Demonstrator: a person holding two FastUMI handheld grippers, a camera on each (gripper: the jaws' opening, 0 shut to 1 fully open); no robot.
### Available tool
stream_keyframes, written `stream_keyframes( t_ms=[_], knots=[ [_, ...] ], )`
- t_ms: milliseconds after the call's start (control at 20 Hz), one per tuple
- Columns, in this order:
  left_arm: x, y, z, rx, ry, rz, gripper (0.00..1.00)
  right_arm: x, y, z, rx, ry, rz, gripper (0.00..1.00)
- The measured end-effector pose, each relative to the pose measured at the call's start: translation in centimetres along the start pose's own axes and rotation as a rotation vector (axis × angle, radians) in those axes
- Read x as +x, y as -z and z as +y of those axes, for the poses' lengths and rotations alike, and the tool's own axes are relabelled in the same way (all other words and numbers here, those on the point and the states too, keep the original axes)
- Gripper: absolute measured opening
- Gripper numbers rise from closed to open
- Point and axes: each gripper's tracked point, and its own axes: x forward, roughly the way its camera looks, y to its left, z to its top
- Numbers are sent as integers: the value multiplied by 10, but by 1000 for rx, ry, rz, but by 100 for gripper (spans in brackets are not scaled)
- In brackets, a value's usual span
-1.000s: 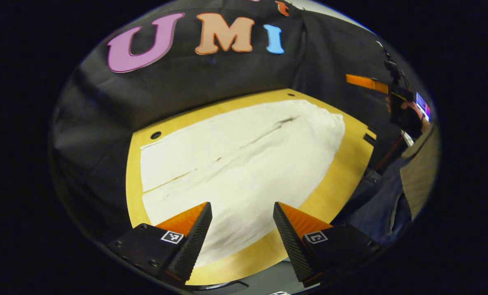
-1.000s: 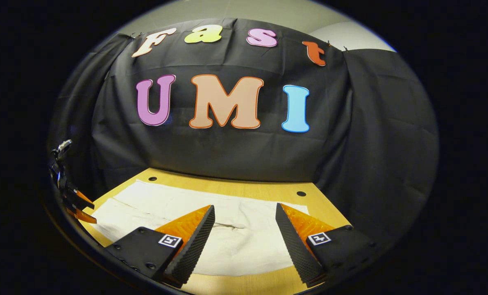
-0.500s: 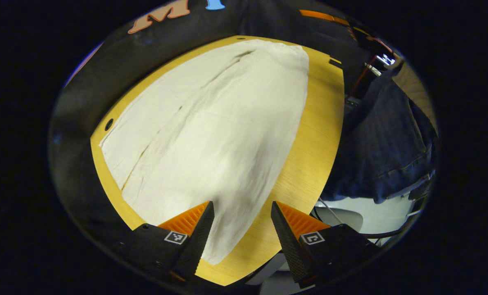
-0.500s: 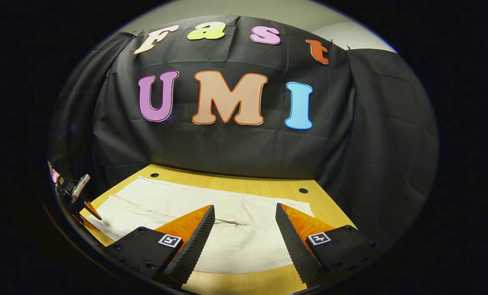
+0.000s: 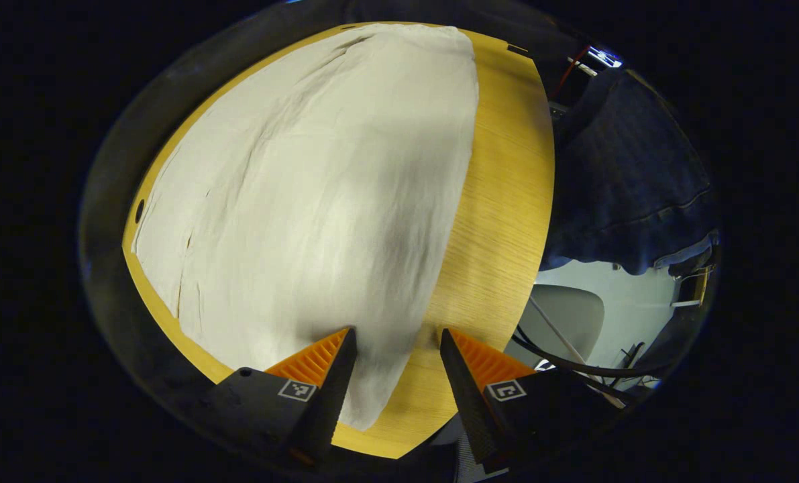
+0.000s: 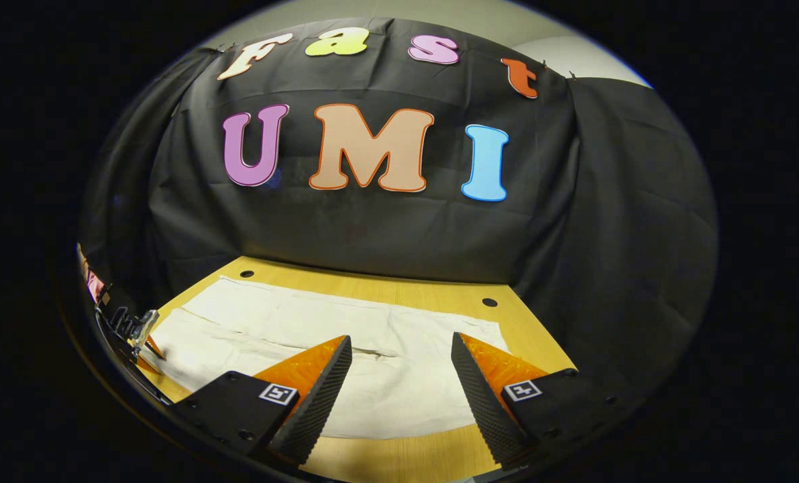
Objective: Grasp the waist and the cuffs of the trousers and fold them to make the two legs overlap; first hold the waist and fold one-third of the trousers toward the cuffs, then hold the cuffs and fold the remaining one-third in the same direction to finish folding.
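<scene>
Cream trousers (image 5: 318,194) lie flat on the wooden table (image 5: 500,201), both legs spread side by side. Left gripper (image 5: 396,349): jaws spread, straddling the near edge of the cloth at its 6 o'clock corner. Right gripper (image 6: 401,365): jaws spread, above the trousers (image 6: 399,376), nothing between them. Left gripper (image 6: 141,335) appears at 9 o'clock in the right gripper view.
</scene>
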Motion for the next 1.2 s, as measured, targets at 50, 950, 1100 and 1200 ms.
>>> stream_keyframes(
  t_ms=[50, 950, 1100, 1200],
  knots=[
    [2, 1, 1, 10, 7, 17, 76, 1, 1, -1, -2, -2, 5, 96],
    [5, -4, 22, 59, -1, 87, 3, 35, 34, -2, -49, -175, 120, 96],
    [5, -4, 23, 63, 26, 106, 0, 38, 47, -5, -91, -234, 154, 96],
    [6, -4, 24, 75, 32, 128, 0, 42, 59, -8, -133, -275, 181, 96]
  ],
)
